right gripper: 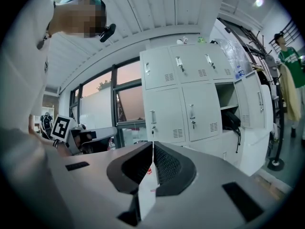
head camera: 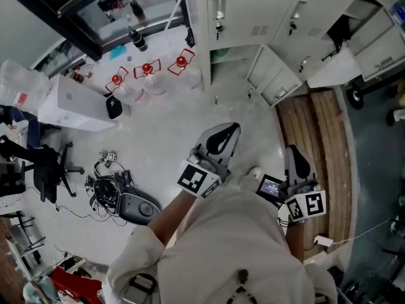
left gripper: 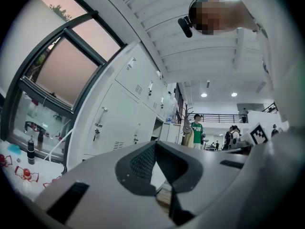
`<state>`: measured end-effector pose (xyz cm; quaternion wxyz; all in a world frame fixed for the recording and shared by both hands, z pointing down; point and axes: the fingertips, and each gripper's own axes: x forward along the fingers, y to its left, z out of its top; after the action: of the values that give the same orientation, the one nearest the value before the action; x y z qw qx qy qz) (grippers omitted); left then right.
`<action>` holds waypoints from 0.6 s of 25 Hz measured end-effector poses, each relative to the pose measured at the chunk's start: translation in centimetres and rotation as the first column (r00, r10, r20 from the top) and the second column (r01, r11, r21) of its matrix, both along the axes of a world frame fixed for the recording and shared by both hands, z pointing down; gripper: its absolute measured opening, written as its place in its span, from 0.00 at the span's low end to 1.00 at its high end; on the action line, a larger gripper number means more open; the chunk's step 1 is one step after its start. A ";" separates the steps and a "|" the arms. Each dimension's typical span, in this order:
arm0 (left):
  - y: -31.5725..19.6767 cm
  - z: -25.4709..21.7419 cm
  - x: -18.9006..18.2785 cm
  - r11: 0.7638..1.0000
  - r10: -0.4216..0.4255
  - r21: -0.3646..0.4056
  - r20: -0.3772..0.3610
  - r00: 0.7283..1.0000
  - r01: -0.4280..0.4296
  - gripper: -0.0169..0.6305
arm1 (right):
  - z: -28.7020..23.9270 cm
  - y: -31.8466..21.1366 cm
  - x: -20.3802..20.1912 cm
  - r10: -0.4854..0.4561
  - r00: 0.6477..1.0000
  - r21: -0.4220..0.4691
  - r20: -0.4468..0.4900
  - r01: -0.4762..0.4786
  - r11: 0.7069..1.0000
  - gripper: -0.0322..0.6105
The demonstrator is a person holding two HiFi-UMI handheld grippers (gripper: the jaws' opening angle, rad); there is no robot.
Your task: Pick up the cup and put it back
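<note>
While I stand over the pale floor, a bank of grey-white lockers fills the upper right of the head view, and a white table lies at the upper left. Lower in that frame, close against my chest, I carry both tools roughly level, pointing toward the top of the picture.

My left gripper sits just left of centre. In the left gripper view its two dark jaws meet at the tips, clenched on nothing, with only lockers and a far hall behind them.

My right gripper is at centre right, over the edge of a wooden strip. In the right gripper view its jaws are likewise pressed together at the tips, and nothing is held between them. Neither gripper touches anything.

Smallest of all, three clear vessels with red tops stand in a row in red-marked squares on the table at the upper left. They are well apart from both grippers. Whether one of them is the cup I cannot tell.
</note>
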<state>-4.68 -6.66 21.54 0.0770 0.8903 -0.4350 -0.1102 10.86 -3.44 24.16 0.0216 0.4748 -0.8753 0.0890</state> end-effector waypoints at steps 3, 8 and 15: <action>-0.9 0.4 0.7 1.000 -0.002 -0.007 0.016 1.000 0.003 0.04 | 0.4 -1.5 1.1 0.001 1.000 -0.010 0.010 0.000 1.000 0.09; -2.8 0.7 0.9 0.996 -0.084 -0.010 0.043 0.996 0.084 0.04 | 1.4 -5.2 2.3 -0.061 0.998 -0.021 0.019 0.062 0.998 0.09; -7.6 0.1 1.8 0.955 -0.295 -0.003 0.060 0.954 0.296 0.04 | 1.6 -13.0 2.8 -0.287 0.958 -0.025 0.015 0.287 0.958 0.09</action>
<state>-2.87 -14.28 21.65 0.0520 0.8178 -0.5658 -0.0918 13.64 -16.45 25.74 0.0361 0.3420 -0.9337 0.0994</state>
